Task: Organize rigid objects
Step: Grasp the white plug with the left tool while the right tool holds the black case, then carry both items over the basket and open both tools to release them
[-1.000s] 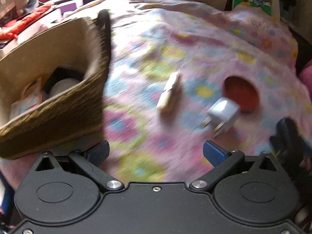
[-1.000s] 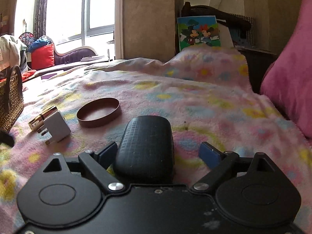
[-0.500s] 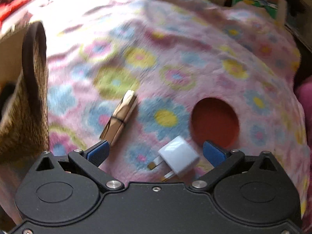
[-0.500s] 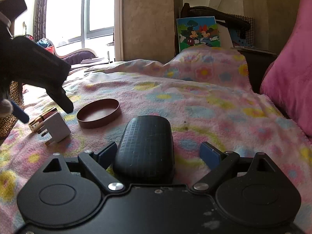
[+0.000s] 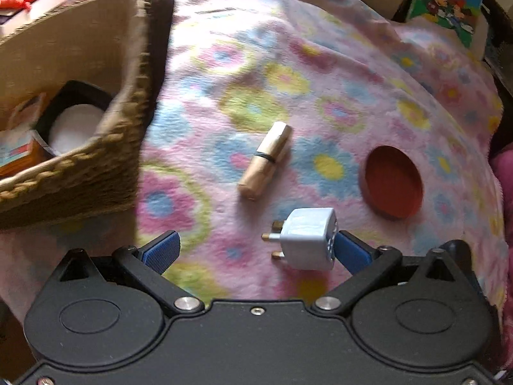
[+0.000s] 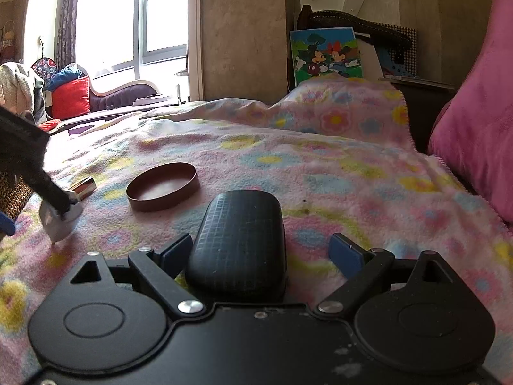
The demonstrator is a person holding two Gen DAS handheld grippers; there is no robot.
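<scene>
Blanket [image 5: 256,64]: big, soft and pink, with blue, yellow and green flowers all over. Everything lies on it.
Basket [image 5: 80,173]: brown and woven, with a cardboard-colored lining, at the left of the left wrist view. A white round thing in a black holder and an orange-and-blue box sit inside it (the picture is a bit blurry there).
Pillow [image 6: 477,128]: big and pink, at the right side of the blanket.
Picture board [image 6: 327,54]: bright cartoon mice, standing behind the far end of the blanket.
Black case [image 6: 239,243]: long, with rounded ends and a grid of little squares on top. It lies flat between the fingers of the right tongs, close to the left finger and apart from the right one.
Round tin lid [image 5: 392,181]: dark red, lying open side up, with a low rim. It is to the right of the plug and the gold tube, apart from both.
Plug [image 5: 307,242]: a white block with brass pins pointing left. It lies low in the left wrist view, just below the gold tube.
Gold tube [image 5: 264,160]: a lipstick, shiny gold with a thin black ring around the middle. It lies slanted between the basket and the tin lid.
Left tongs [image 5: 256,250]: spread wide, gripping nothing. The right blue finger [image 5: 349,252] is right against the plug; the left one is far from it.
Right tongs [image 6: 261,252]: spread wide around the black case, not squeezing it.
</scene>
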